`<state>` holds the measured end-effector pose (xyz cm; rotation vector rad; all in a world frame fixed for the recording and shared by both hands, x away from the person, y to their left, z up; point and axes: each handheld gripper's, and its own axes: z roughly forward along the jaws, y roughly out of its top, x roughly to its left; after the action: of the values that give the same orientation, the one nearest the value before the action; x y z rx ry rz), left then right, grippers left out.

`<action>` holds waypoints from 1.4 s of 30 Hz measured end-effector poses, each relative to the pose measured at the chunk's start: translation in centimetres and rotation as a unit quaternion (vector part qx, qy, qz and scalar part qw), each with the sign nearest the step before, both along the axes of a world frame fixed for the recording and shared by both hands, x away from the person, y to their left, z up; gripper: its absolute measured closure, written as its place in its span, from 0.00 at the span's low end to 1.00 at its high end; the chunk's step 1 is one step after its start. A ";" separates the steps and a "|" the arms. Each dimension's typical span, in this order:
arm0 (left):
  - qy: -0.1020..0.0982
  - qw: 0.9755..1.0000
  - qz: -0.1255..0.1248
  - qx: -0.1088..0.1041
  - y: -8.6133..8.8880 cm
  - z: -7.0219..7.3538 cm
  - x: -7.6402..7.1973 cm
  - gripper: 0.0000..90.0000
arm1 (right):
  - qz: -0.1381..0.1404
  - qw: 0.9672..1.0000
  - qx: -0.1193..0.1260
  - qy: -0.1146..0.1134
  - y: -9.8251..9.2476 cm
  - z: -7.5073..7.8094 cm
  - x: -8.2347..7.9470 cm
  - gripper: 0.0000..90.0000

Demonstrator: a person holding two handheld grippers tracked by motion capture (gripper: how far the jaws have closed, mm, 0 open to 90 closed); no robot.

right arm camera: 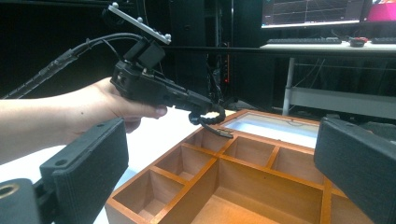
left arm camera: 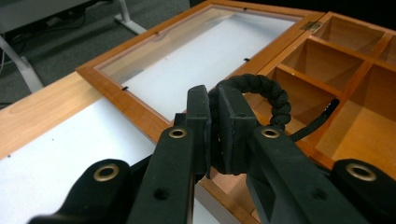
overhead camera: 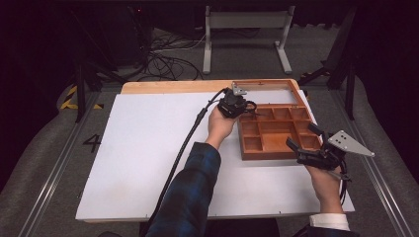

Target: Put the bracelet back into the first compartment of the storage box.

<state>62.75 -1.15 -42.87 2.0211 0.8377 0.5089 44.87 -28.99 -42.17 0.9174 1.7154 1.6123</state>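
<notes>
Left gripper (left arm camera: pixel 212 135) clamped tight on a black braided cord (left arm camera: pixel 266 93), loop arched above the pads, loose end (left arm camera: pixel 322 119) trailing toward a compartment; held over the back left corner of the wooden compartment box (overhead camera: pixel 247 153), just beside the hinged glass lid (left arm camera: pixel 140 112) lying flat behind; box sat on the white table surface (overhead camera: pixel 148 148), toward its right side; right gripper (overhead camera: pixel 304 138) hovered at the box's near right corner, jaws spread wide, nothing between them; compartments seen bare in the right gripper view.
</notes>
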 end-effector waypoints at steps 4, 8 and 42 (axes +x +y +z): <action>0.002 1.000 -0.004 0.003 -0.4 -0.5 0.1 0.92 | 0.000 1.000 -0.001 0.000 0.0 0.0 0.0 0.04; 0.006 1.000 -0.005 0.009 -0.6 -0.8 0.1 0.92 | 0.000 1.000 0.001 0.000 0.0 0.0 0.0 0.04; 0.024 0.999 -0.017 0.037 -1.3 -2.2 0.0 0.69 | -0.001 1.000 -0.001 0.002 0.0 0.0 0.0 0.04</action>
<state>62.70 -2.42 -45.05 2.1191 0.8233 0.4815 44.92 -29.02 -42.21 0.9220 1.7183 1.6075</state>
